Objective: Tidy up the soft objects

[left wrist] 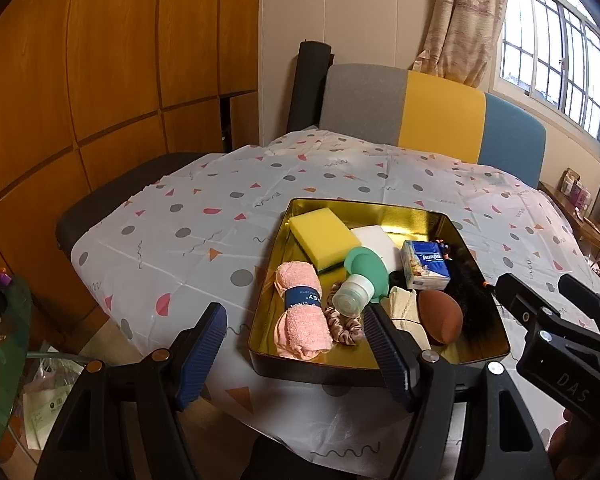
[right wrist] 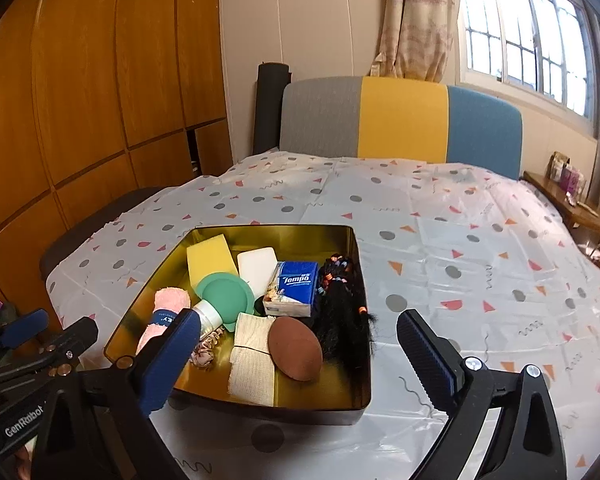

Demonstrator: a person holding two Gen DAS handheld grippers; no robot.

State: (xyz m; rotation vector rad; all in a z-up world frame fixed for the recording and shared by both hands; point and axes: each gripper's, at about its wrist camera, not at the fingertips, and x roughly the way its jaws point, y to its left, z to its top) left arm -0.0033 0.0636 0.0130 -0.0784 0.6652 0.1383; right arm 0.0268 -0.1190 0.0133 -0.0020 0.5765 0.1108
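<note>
- On the patterned tablecloth (right wrist: 440, 240) sits the gold tin tray (right wrist: 354, 368), packed with soft things.
- Along its far side: yellow sponge (right wrist: 210, 258), white sponge (right wrist: 258, 266), Tempo tissue pack (right wrist: 294, 288).
- Nearer us, pink towel roll (left wrist: 300, 312), green silicone bottle (left wrist: 362, 280), brown egg-shaped sponge (right wrist: 295, 347), cream cloth (right wrist: 252, 364), black wig (right wrist: 344, 316).
- Left gripper (left wrist: 296, 352) hovers over the tray's near edge, jaws spread wide, nothing between them.
- Right gripper (right wrist: 298, 356) likewise gapes wide, carrying nothing.
</note>
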